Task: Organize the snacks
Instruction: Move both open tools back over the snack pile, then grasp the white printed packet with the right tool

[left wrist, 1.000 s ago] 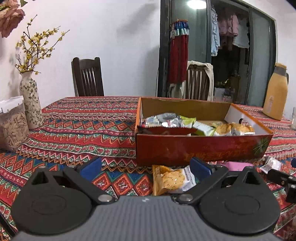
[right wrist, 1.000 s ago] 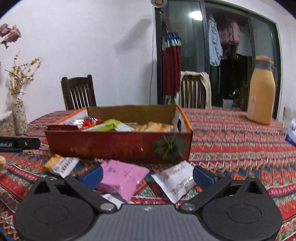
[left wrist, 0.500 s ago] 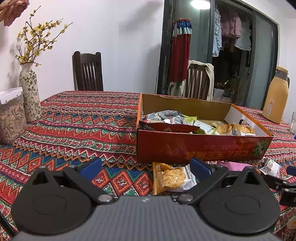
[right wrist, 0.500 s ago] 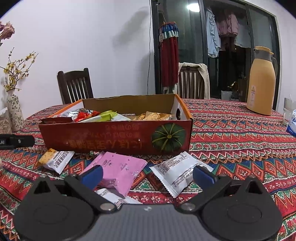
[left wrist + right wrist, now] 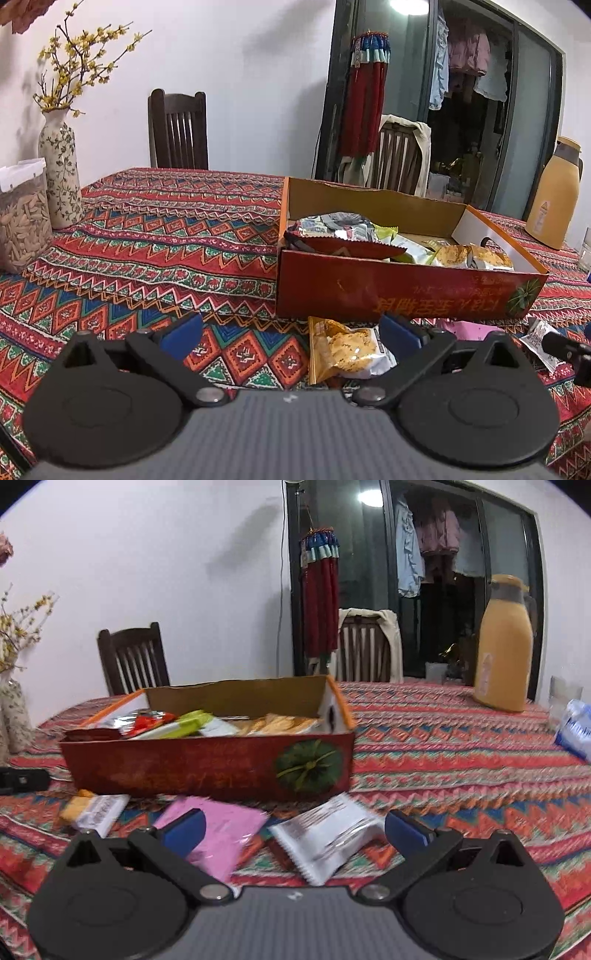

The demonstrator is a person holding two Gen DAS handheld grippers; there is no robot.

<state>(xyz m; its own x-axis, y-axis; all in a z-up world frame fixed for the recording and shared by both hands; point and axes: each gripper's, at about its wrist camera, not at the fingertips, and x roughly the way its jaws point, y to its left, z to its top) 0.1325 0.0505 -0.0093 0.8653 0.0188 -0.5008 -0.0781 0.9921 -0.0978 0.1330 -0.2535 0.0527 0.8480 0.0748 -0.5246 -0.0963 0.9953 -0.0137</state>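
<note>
My left gripper [image 5: 290, 334] and right gripper [image 5: 293, 829] both gape empty. The yellow cracker packet [image 5: 347, 350], pink packet [image 5: 218, 830] and blurred, seemingly white wrapper [image 5: 327, 836] lie before the red snack box [image 5: 207, 766].

white wall [image 5: 251, 74], two wooden chairs [image 5: 178, 129] — dark glass door [image 5: 454, 590] reflecting a ceiling light [image 5: 408, 4].
</note>
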